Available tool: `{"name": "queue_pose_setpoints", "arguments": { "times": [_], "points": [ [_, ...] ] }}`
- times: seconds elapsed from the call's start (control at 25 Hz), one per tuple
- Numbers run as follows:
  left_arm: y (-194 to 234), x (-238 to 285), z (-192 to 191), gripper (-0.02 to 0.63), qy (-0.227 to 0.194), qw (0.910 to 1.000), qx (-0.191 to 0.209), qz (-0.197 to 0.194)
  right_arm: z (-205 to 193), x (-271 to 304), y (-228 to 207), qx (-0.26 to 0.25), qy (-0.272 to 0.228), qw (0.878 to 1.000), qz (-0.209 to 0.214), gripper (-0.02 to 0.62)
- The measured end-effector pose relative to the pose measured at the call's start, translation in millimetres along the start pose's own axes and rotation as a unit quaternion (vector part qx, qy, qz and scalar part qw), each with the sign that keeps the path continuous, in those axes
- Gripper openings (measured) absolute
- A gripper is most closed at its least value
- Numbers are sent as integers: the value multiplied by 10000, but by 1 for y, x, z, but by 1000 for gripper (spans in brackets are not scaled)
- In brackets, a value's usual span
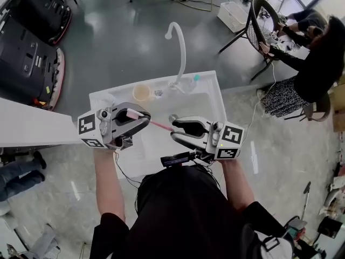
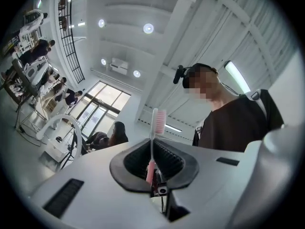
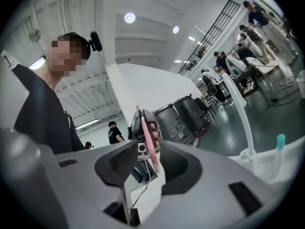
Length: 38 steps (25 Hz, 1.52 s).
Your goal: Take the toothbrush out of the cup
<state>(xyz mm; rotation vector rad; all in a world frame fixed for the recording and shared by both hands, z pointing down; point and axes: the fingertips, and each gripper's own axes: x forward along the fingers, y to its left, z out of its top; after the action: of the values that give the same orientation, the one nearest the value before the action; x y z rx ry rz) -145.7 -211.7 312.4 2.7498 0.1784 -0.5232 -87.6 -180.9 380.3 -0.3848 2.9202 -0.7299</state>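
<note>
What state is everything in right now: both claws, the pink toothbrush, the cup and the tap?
Left claw: shut on the toothbrush.
Right claw: open, gripping nothing.
Toothbrush: out of the cup, held in the air by the left claw.
Cup: upright beside the tap, looks empty.
Tap: no water seen running.

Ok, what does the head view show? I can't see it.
The left gripper holds a pink toothbrush above a white sink. The right gripper is open at its free end. A cup stands near the tap.
</note>
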Motion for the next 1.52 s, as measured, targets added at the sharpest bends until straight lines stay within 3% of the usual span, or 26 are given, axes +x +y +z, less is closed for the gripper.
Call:
{"name": "queue_pose_setpoints", "arguments": {
  "times": [0.16,0.32,0.56,0.76,0.88,1.04,1.16,1.24,1.4,1.52],
  "points": [
    [-15,6,-4,21,-25,9987,-110,-493,-7,3,11,27,140,9995,274,127],
    [-29,10,-6,21,-96,9953,-118,-961,-9,5,30,158,147,9960,865,127],
    [-48,10,-2,21,-259,9863,-138,-1621,-6,8,47,493,64,9870,1526,126],
    [-66,13,0,21,-304,9770,87,-2107,-5,11,65,795,120,9757,2038,126],
    [-75,15,0,21,-293,9721,247,-2313,-4,10,74,988,86,9686,2278,118],
    [-78,15,1,21,-298,9698,322,-2400,-6,11,76,975,130,9685,2289,73],
    [-76,14,2,21,-334,9715,307,-2325,-5,12,77,858,145,9717,2196,71],
    [-66,13,3,23,-416,9772,248,-2069,-3,13,71,748,112,9767,2008,71],
    [-34,15,6,35,-710,9915,96,-1084,4,13,50,378,-48,9914,1256,71],
    [-12,14,5,106,-821,9961,-72,-326,10,12,36,72,-138,9973,722,71]
  ]
}}
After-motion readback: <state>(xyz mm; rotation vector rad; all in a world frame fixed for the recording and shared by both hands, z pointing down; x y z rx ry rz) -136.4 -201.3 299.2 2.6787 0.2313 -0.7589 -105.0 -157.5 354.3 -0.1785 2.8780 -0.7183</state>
